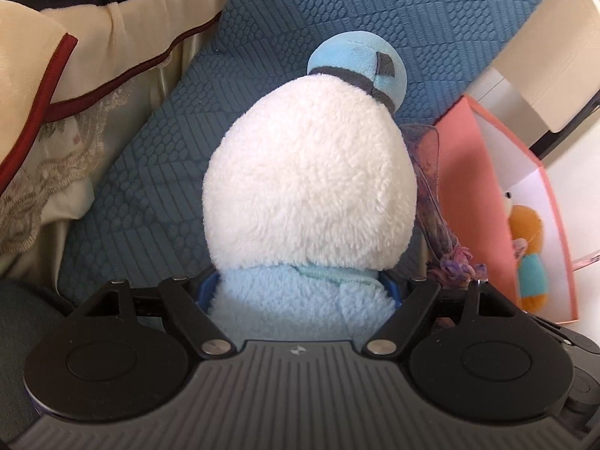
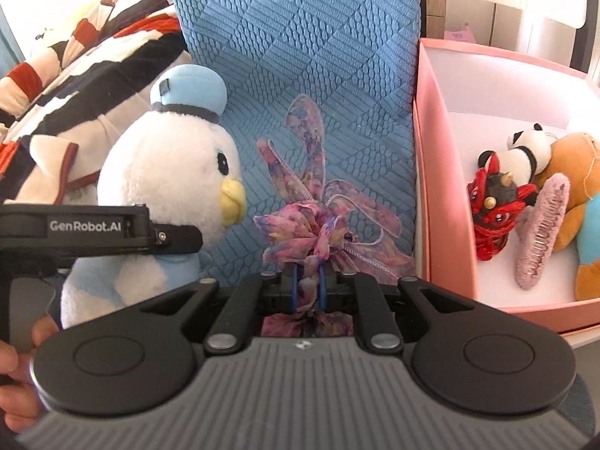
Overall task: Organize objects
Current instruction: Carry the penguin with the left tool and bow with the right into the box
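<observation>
Closest to me, my right gripper point(image 2: 308, 292) has its jaws drawn nearly together, pinching the knotted middle of a pink-and-purple ribbon scrunchie point(image 2: 318, 221), whose loose loops and tails fan up and outward above the blue-edged pads. My left gripper point(image 1: 303, 292) is spread wide yet clamped around the pale blue body of a plush duck point(image 1: 307, 183); in the left wrist view the pads sit on either side of it just under the white fleecy head, which fills the middle of the picture with its back to me. Seen from the right wrist, the duck is off to the left, facing right, with a yellow beak, a dark eye and a light blue cap with a grey band, and my left hand point(image 2: 17, 371) shows at the lower left edge. Behind both things lies a blue quilted cover point(image 2: 300, 56), with striped and cream bedding point(image 2: 86, 56) heaped to the left. To the right stands a pink box point(image 2: 442, 187) with a white inside, holding a red-and-black horned toy point(image 2: 495, 206), a small panda point(image 2: 525, 153), a pink hair claw point(image 2: 540, 232) and an orange plush point(image 2: 577, 172).
</observation>
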